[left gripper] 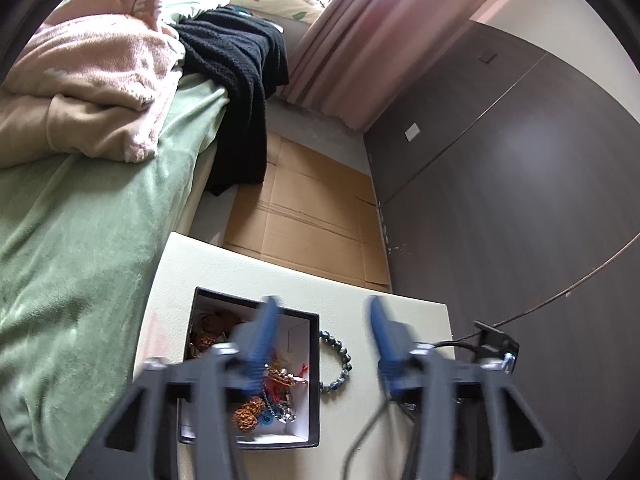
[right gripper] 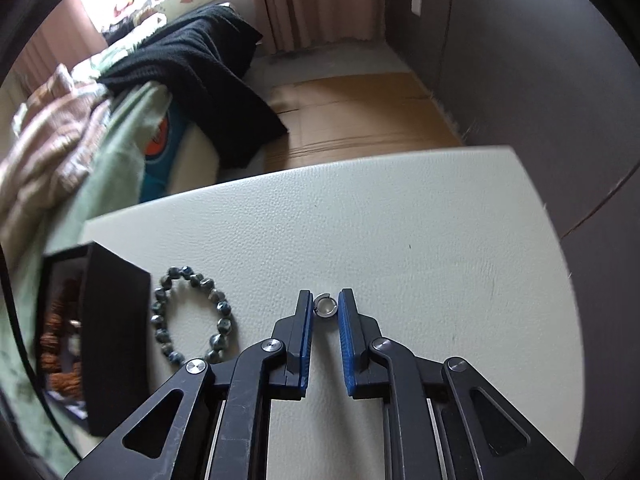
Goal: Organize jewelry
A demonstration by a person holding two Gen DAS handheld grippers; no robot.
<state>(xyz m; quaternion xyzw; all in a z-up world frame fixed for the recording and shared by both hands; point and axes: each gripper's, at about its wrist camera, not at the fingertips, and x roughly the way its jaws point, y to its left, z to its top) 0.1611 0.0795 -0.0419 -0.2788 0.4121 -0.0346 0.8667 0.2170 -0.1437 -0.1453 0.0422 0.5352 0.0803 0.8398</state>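
A black box (left gripper: 314, 376) with a white inside holds several orange, red and blue jewelry pieces (left gripper: 276, 380) on a cream leather-like table (left gripper: 352, 304). A dark grey-green bead bracelet (left gripper: 340, 360) lies just right of the box; it also shows in the right wrist view (right gripper: 192, 312) beside the box (right gripper: 112, 340). My left gripper (left gripper: 324, 312) is open, held above the box and bracelet, and empty. My right gripper (right gripper: 326, 304) is low on the table (right gripper: 400, 220), its blue pads on either side of a small silver ring (right gripper: 326, 307), which lies between the tips.
A bed with a green cover (left gripper: 80, 240), pink blankets (left gripper: 92, 68) and a black knit throw (left gripper: 240, 80) stands left of the table. Flattened cardboard (left gripper: 312, 208) lies on the floor beyond. Dark wardrobe doors (left gripper: 520, 160) and a pink curtain (left gripper: 380, 32) are at right.
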